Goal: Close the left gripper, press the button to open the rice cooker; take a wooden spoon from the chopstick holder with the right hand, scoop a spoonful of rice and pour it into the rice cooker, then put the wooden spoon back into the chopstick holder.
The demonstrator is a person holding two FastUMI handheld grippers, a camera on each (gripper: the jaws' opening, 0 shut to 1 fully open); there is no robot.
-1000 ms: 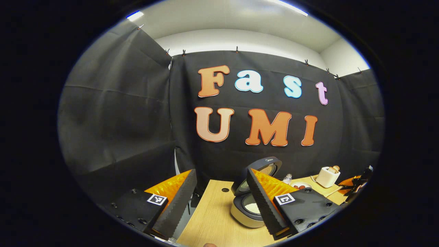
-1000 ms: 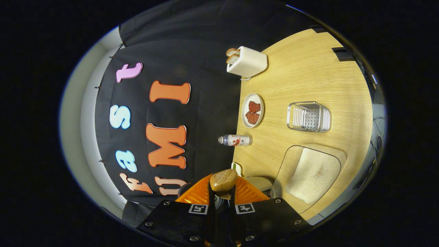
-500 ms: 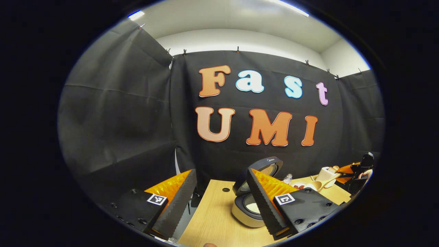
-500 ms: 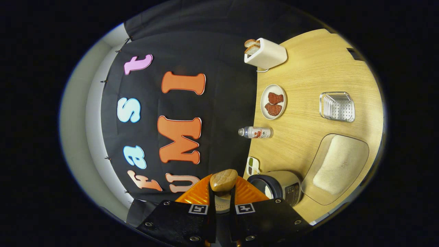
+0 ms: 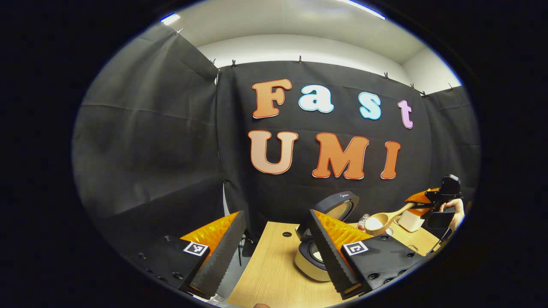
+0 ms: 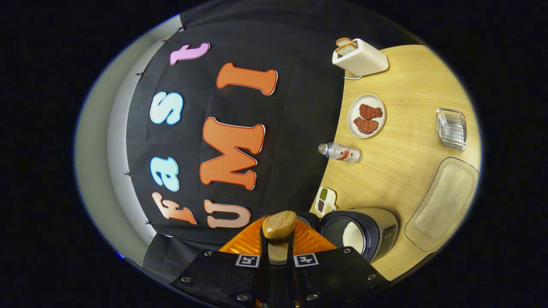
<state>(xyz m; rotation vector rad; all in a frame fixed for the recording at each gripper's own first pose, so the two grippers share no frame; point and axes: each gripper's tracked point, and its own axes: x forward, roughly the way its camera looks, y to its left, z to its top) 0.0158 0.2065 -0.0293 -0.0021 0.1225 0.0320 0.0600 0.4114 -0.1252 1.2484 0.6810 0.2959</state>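
The rice cooker [image 5: 309, 262] stands on the wooden table [image 5: 269, 273] with its lid [image 5: 339, 205] raised, partly behind one finger of my left gripper [image 5: 274, 250]. That gripper is open and holds nothing. To the cooker's right hangs the wooden spoon [image 5: 381, 220] with white rice in its bowl, held by the right gripper [image 5: 430, 201] and a hand [image 5: 457, 212]. In the right gripper view, my right gripper [image 6: 278, 236] is shut on the spoon [image 6: 279, 224], beside the open cooker [image 6: 364, 233] with rice inside. The tray of rice [image 6: 443, 197] lies far right, near the metal chopstick holder [image 6: 451, 128].
A white toaster [image 6: 361, 59] with bread, a plate [image 6: 353, 124] of meat, a small bottle [image 6: 341, 152] and a little divided dish [image 6: 325, 200] line the table [image 6: 398, 171] along the black cloth wall. The toaster [image 5: 410, 220] also sits behind the spoon.
My right gripper has carried the spoon with rice up and toward the cooker; the rice tray and chopstick holder have slid away to the edge of its view. The left gripper stays open, barely shifted.
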